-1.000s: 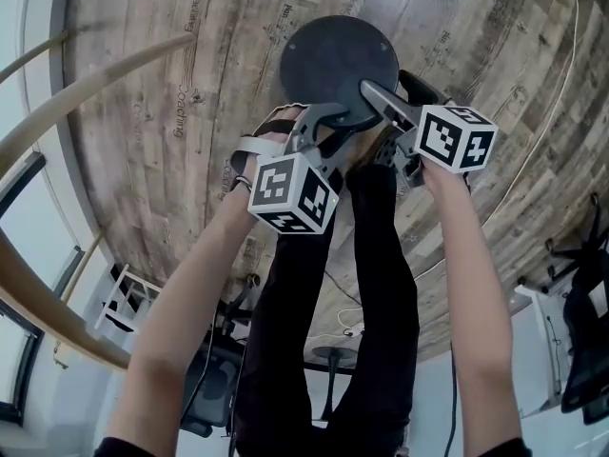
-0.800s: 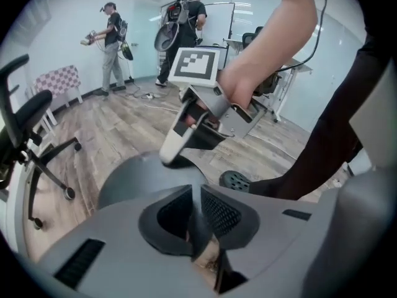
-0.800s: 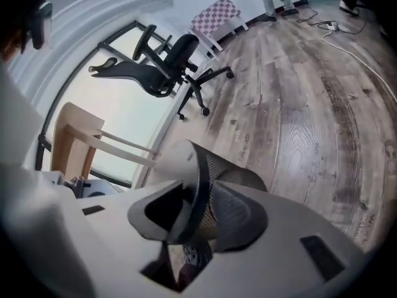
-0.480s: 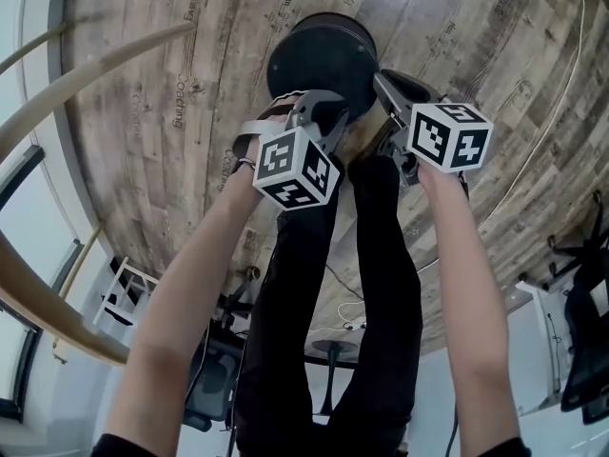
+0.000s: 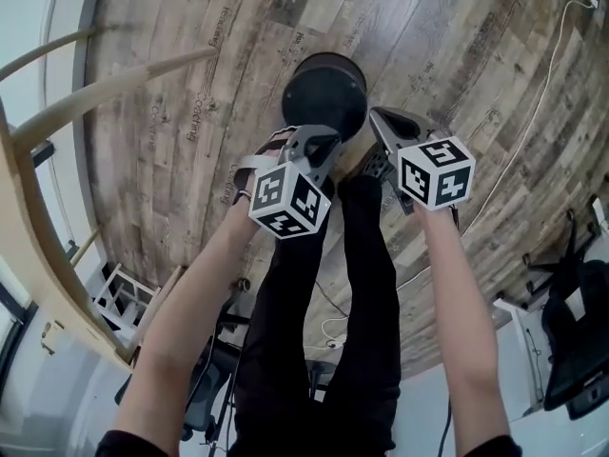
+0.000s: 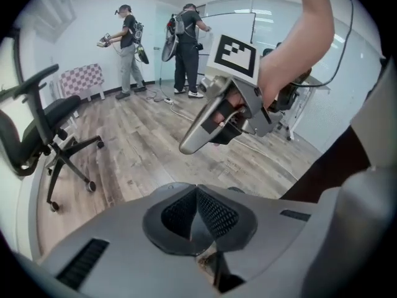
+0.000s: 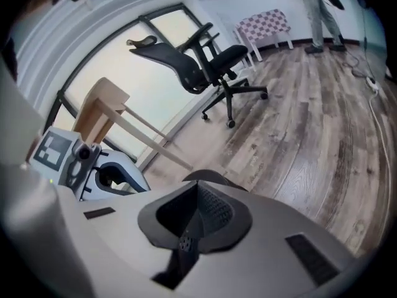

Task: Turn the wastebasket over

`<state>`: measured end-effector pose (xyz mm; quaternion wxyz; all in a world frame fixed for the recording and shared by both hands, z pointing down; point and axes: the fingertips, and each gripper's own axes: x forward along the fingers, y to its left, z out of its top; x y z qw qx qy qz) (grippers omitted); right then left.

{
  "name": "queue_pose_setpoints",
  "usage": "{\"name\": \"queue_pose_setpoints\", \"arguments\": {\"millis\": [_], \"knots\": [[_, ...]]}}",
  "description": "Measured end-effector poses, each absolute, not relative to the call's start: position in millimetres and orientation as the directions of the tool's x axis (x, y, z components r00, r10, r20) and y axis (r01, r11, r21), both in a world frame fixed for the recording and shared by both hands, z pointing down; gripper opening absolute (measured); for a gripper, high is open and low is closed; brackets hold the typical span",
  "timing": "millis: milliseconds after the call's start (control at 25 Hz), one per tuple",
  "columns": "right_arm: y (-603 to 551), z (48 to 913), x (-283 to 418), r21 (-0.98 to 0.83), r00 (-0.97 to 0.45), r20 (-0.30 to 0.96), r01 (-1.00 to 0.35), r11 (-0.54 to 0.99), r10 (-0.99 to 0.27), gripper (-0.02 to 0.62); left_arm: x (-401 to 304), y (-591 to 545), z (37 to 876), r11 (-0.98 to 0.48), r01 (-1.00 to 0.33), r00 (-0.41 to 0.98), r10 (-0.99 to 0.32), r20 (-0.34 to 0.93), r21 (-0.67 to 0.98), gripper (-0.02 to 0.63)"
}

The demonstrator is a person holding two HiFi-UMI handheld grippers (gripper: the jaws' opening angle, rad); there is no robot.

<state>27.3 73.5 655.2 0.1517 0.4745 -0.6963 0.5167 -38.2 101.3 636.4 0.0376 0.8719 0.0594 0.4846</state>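
The black round wastebasket (image 5: 324, 91) stands on the wooden floor and shows a flat dark round face upward. Both grippers hang above its near edge, clear of it. The left gripper (image 5: 326, 144) is shut with nothing between its jaws (image 6: 197, 190). The right gripper (image 5: 377, 115) is also shut and empty; from the left gripper view its closed tip (image 6: 186, 146) hangs in the air. Both pairs of jaws have just been closing on nothing. A dark curve of the wastebasket (image 7: 209, 177) shows just beyond the right gripper (image 7: 198, 188).
The person's black-trousered legs (image 5: 333, 284) stand just behind the basket. A pale wooden frame (image 5: 67, 112) rises at the left. A black office chair (image 6: 43, 129) stands nearby, a white cable (image 5: 533, 131) runs along the floor, and two people (image 6: 155, 42) work at the far wall.
Both grippers have lifted off the wastebasket's top face and drawn back toward the person. The right jaws, spread over the basket before, are now closed. The basket looks smaller and farther below.
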Motion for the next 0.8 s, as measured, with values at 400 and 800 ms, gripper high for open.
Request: {"name": "queue_pose_setpoints", "arguments": {"millis": [400,800], "knots": [[35.6,434.2,65.7,-0.442,-0.491,0.624,-0.863,0.245,-0.607,0.032,-16.4,49.5,420.4,-0.969,-0.202,0.691,-0.036,0.722,0.145,0.017],[9.5,224.6,103.8,-0.348,-0.440,0.461,-0.888,0.300,-0.771,0.032,-1.2,-0.1,210.1,-0.908,-0.392,0.801,-0.257,0.540,0.149,0.017]]}}
